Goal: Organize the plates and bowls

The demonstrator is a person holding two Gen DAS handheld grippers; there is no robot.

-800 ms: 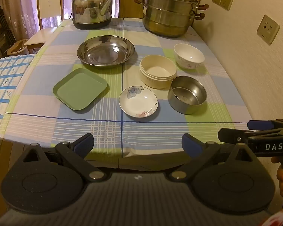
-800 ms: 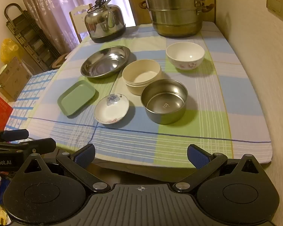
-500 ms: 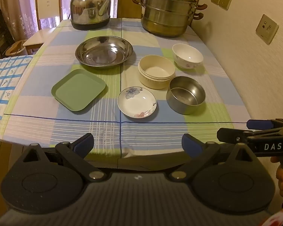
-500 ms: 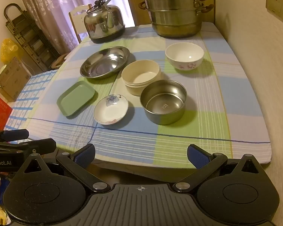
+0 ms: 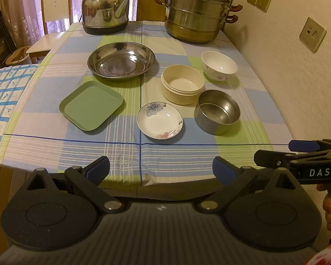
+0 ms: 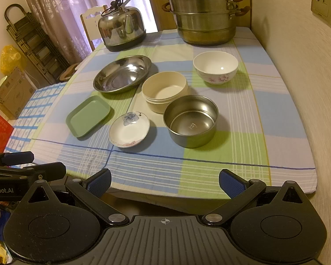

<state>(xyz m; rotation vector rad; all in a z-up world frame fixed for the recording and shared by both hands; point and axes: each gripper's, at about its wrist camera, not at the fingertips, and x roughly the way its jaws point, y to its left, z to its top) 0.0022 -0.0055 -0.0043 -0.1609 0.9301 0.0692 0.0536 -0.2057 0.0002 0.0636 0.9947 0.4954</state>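
On the checked tablecloth sit a wide steel plate (image 5: 121, 63), a green square plate (image 5: 91, 105), a small white flowered saucer (image 5: 159, 120), a cream bowl (image 5: 182, 86), a steel bowl (image 5: 217, 114) and a white flowered bowl (image 5: 219, 65). The same dishes show in the right wrist view: steel bowl (image 6: 190, 120), saucer (image 6: 129, 128), green plate (image 6: 88, 115). My left gripper (image 5: 161, 169) is open and empty, before the table's front edge. My right gripper (image 6: 164, 180) is open and empty, also short of the front edge.
A steel kettle (image 5: 105, 6) and a stacked steamer pot (image 5: 195, 11) stand at the table's far end. A wall (image 5: 298, 77) runs along the table's right side. A chair (image 5: 55, 15) and a checked cloth surface (image 5: 2, 101) are to the left.
Both grippers have shifted very slightly toward the table; the dishes have not moved and both stay open.
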